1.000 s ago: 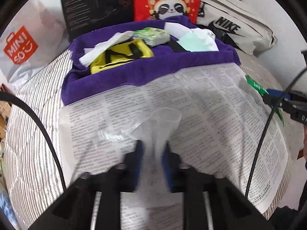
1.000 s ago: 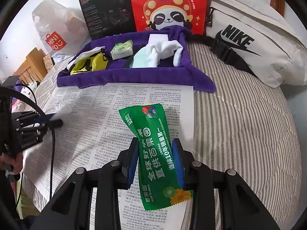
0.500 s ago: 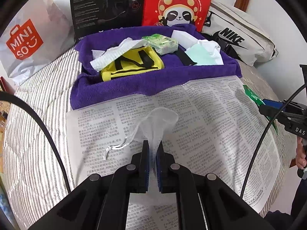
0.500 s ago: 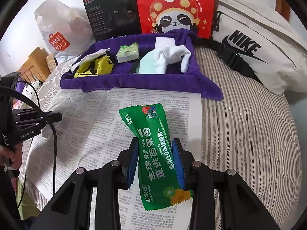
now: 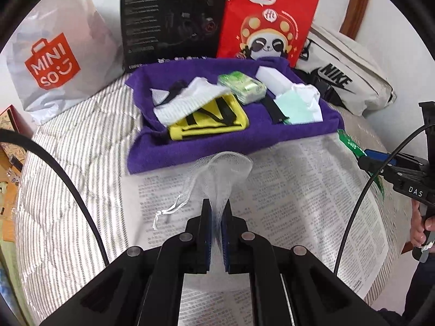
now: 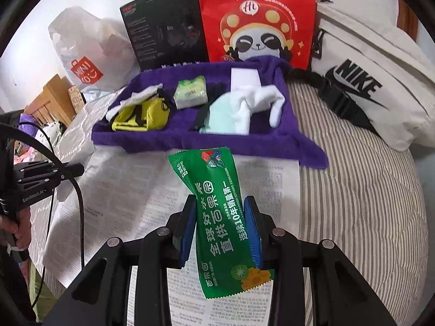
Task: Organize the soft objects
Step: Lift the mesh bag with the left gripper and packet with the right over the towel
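My left gripper [image 5: 216,212] is shut on a white mesh drawstring bag [image 5: 223,171] and holds it above the newspaper [image 5: 299,190], near the front edge of the purple towel [image 5: 190,149]. My right gripper [image 6: 219,217] is shut on a green snack packet [image 6: 217,212], held above the newspaper [image 6: 130,190] just short of the purple towel [image 6: 244,144]. On the towel lie a yellow pouch [image 5: 209,119], a white cloth [image 5: 187,100], a green tissue pack [image 5: 242,85], a white sock [image 6: 261,100] and a mint cloth [image 5: 296,106].
Behind the towel stand a Miniso bag [image 5: 57,62], a black box [image 5: 174,19] and a red panda bag [image 5: 269,21]. A white Nike bag [image 5: 345,81] lies at the right. The striped bed cover [image 6: 367,190] surrounds the newspaper.
My left gripper closed on the mesh bag, lifted it and carried it toward the towel. My right gripper moved forward with the green packet toward the towel.
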A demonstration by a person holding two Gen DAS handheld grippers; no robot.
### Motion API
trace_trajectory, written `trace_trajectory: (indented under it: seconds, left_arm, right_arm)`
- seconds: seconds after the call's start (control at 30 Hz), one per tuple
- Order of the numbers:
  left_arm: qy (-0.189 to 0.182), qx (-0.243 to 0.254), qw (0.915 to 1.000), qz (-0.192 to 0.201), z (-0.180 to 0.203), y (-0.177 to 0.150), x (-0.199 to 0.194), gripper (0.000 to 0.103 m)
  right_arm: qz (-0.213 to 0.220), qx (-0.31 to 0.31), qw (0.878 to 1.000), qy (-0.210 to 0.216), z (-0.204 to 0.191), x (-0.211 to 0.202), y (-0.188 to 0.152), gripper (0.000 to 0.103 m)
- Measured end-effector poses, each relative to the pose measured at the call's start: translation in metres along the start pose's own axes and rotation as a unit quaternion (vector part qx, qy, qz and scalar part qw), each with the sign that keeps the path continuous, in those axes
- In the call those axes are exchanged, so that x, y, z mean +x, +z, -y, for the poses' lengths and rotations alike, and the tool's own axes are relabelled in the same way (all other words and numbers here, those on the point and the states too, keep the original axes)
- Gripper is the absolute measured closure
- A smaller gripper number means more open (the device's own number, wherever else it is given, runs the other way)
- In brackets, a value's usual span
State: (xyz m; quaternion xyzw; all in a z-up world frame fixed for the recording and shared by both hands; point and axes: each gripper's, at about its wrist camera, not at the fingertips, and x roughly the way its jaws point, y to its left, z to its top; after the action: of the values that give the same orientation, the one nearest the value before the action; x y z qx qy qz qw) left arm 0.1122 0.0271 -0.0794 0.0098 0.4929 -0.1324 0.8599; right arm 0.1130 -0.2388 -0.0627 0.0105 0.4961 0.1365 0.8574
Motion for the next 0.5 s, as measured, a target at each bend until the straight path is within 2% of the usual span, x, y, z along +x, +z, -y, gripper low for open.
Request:
trace_trajectory:
  seconds: [0.5]
  left_arm:
    - [0.017, -0.038, 0.9991, 0.012, -0.038, 0.017, -0.018, 0.096]
  right_arm:
    - [0.009, -0.01, 1.0, 0.014, -0.013, 0.001, 0.034, 0.068]
